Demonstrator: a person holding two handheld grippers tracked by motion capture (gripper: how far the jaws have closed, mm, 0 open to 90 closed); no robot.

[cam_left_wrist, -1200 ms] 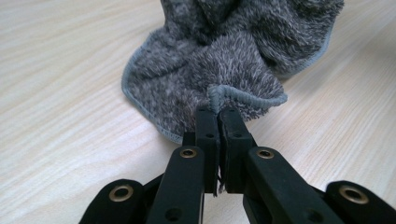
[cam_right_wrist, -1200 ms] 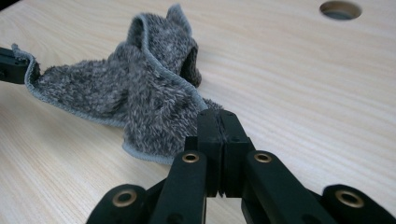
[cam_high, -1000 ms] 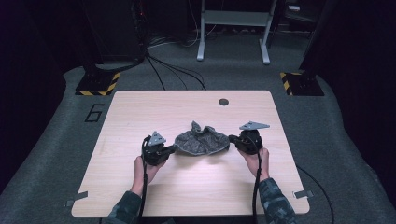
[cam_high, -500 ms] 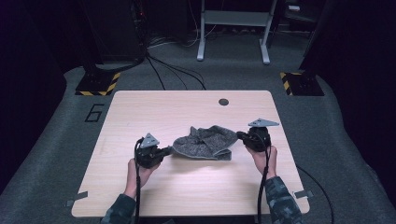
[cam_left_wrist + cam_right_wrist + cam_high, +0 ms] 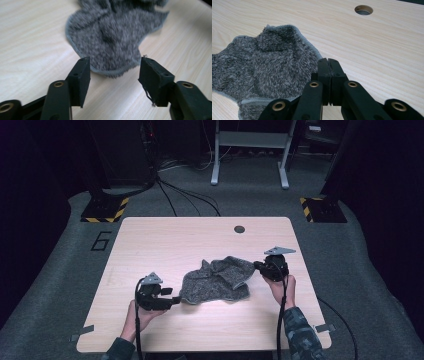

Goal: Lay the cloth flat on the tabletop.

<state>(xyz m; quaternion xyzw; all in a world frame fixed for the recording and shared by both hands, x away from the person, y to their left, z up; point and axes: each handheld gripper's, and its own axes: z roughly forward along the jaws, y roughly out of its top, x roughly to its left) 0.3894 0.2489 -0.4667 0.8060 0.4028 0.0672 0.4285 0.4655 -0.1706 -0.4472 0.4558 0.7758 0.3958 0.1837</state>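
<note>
A fuzzy grey cloth lies crumpled on the middle of the light wooden table. My left gripper sits at the cloth's near left corner. In the left gripper view its jaws have just been opening; the left gripper now stands open, and the hem of the cloth reaches just between the tips without touching the pads. My right gripper is at the cloth's right edge. In the right gripper view the right gripper has its jaws pressed together, and two hems of the cloth run in under them.
A round cable hole is in the table's far edge, also seen as the cable hole beyond my right jaws. Bare wood surrounds the cloth. Dark carpet, cables and a metal stand's legs lie beyond the table.
My left gripper has let go of the cloth's corner and drawn back to the left and nearer the person. The cloth has sunk from a raised bunch onto the table. The right gripper has shifted right slightly.
</note>
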